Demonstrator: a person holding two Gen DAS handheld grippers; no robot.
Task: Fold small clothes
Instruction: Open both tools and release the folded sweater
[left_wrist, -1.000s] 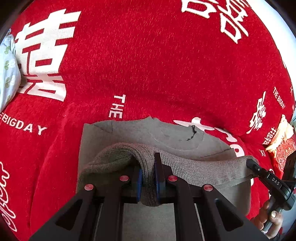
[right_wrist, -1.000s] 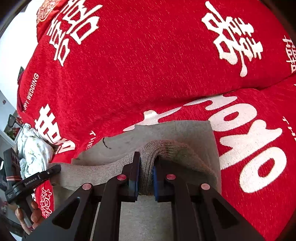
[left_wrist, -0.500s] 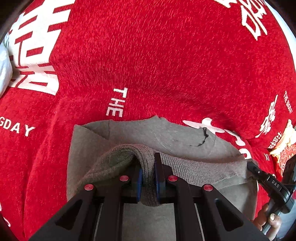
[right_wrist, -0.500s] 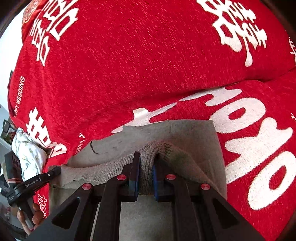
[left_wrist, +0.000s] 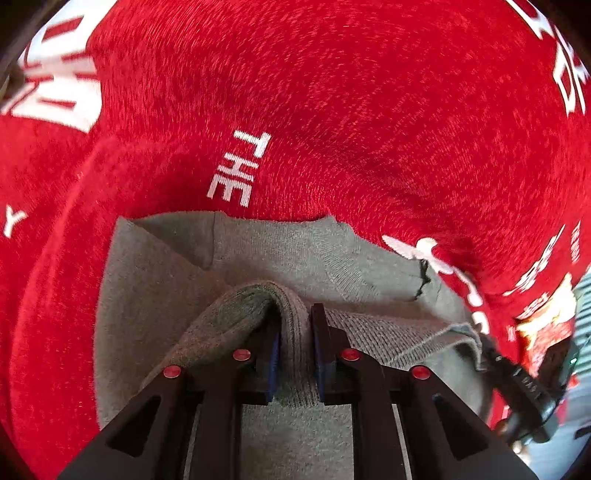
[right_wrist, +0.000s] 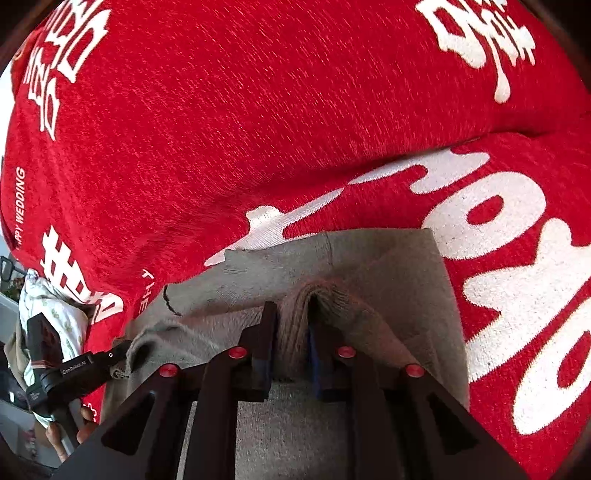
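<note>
— Grey knit garment (left_wrist: 258, 258): where?
— Flat on the red blanket (left_wrist: 332, 110) (white lettering), near edge lifted.
— Grippers?
— Left gripper (left_wrist: 295, 354) clamps a ribbed fold of that edge; right gripper (right_wrist: 291, 343) pinches another fold alongside.

Left gripper (left_wrist: 295, 345) clamped on a raised fold of the grey knit garment (left_wrist: 295, 258), ribbed hem bunched between blue-padded fingers (left_wrist: 274, 350). Rest of the garment spread flat on the red blanket (left_wrist: 332, 110) with white lettering, "THE" just beyond its far edge. At far right, right gripper (left_wrist: 487, 345) pinching the same hem, stretched taut between the two.
</note>
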